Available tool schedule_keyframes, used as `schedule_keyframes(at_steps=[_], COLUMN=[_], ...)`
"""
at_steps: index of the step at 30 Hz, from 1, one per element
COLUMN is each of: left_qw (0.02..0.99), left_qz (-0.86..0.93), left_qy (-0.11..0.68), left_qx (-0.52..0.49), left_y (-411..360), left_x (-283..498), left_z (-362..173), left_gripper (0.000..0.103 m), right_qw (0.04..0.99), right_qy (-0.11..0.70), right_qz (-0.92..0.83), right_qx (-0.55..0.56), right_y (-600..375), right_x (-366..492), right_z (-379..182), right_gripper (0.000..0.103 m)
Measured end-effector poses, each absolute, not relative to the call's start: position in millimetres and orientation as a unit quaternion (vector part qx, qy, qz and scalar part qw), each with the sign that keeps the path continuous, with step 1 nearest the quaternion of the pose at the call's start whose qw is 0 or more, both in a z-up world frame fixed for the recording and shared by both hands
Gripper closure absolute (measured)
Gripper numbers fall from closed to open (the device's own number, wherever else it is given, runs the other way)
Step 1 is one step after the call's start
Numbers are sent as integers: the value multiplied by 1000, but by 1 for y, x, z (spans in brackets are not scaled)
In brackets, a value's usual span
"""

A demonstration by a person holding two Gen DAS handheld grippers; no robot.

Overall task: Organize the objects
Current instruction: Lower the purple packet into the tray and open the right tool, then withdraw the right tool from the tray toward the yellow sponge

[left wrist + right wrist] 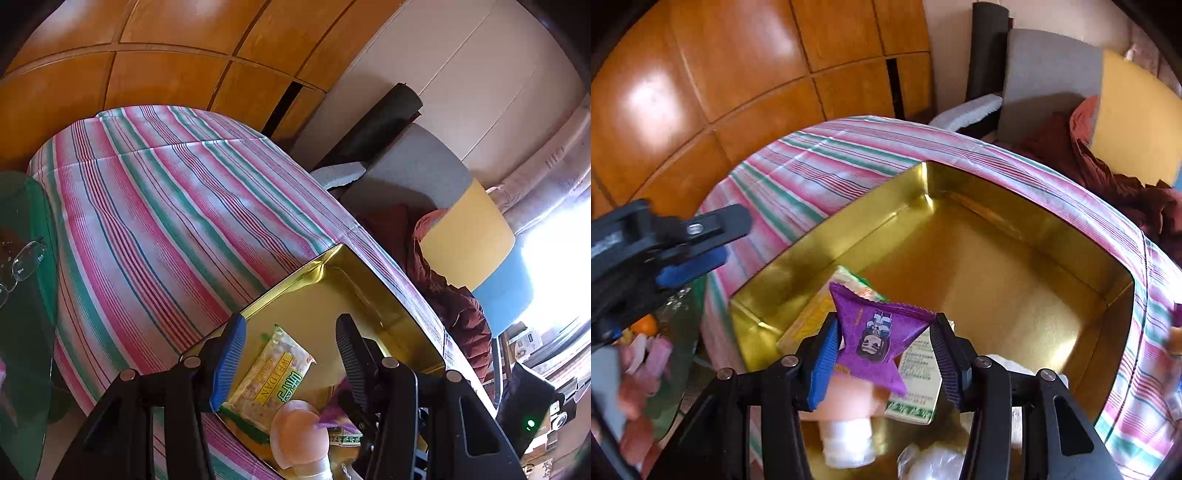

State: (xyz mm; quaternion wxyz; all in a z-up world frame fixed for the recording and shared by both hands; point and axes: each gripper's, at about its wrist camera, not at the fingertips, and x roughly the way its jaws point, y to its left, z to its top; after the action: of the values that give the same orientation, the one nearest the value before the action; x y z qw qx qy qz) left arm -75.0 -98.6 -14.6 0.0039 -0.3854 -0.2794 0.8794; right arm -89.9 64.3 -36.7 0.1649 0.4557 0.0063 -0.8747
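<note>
A gold tin box (pixel 1015 229) sits open on a striped cloth (pixel 827 155). My right gripper (pixel 882 343) is shut on a purple snack packet (pixel 875 339) and holds it above the box's near corner. In the box lie a yellow-green WEIDAN snack bar (pixel 269 373), a peach-coloured bottle (pixel 295 432) with a white neck, and a white labelled packet (pixel 919 373). My left gripper (pixel 288 354) is open and empty above the box's left edge; it also shows at the left of the right wrist view (pixel 690 258). The purple packet (pixel 336 410) shows low in the left wrist view.
A green glass table (pixel 26 295) with eyeglasses (pixel 22 262) stands at the left; pink and orange items (pixel 646 350) lie on it. A grey, yellow and blue chair (pixel 461 229) with dark red clothing (pixel 454 295) stands to the right. Wooden cabinets (pixel 147 55) are behind.
</note>
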Motion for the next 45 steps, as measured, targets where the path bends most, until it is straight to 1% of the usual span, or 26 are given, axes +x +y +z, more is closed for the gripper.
schedule_keyframes(at_steps=[1,2,4,7,10,14,25,36,45], left_qw=[4,4,4,5,8,14,59,124,207], left_qz=[879,879,879,878,876,877,878,879,874], left_qy=[-279,-279,-279,-277,-273,-262,-220,-166,-107], left_qx=[-386,-386,-386,-390,-397,-402,-421,-429,-427], left_y=[-98,-98,-97,-94,-89,-79,-37,11,63], left_x=[-75,-75,-74,-74,-74,-74,-68,-55,-31], left_z=[-15,-15,-16,-17,-20,-21,-22,-20,-23], left_gripper=[52,52,52,52,52,52,52,52,52], right_qw=[163,165,162,160,155,151,107,42,-29], right_qy=[2,-5,-14,-26,-40,-64,-91,-123,-156], right_qz=[-875,-876,-879,-882,-885,-885,-894,-889,-874], right_qx=[456,454,449,443,438,435,425,440,459], right_y=[66,69,76,86,98,116,167,234,311], right_x=[-91,-90,-86,-79,-67,-52,-20,10,43], right_z=[-38,-37,-35,-32,-29,-26,-25,-51,-80], right_gripper=[43,41,38,37,33,32,29,29,29])
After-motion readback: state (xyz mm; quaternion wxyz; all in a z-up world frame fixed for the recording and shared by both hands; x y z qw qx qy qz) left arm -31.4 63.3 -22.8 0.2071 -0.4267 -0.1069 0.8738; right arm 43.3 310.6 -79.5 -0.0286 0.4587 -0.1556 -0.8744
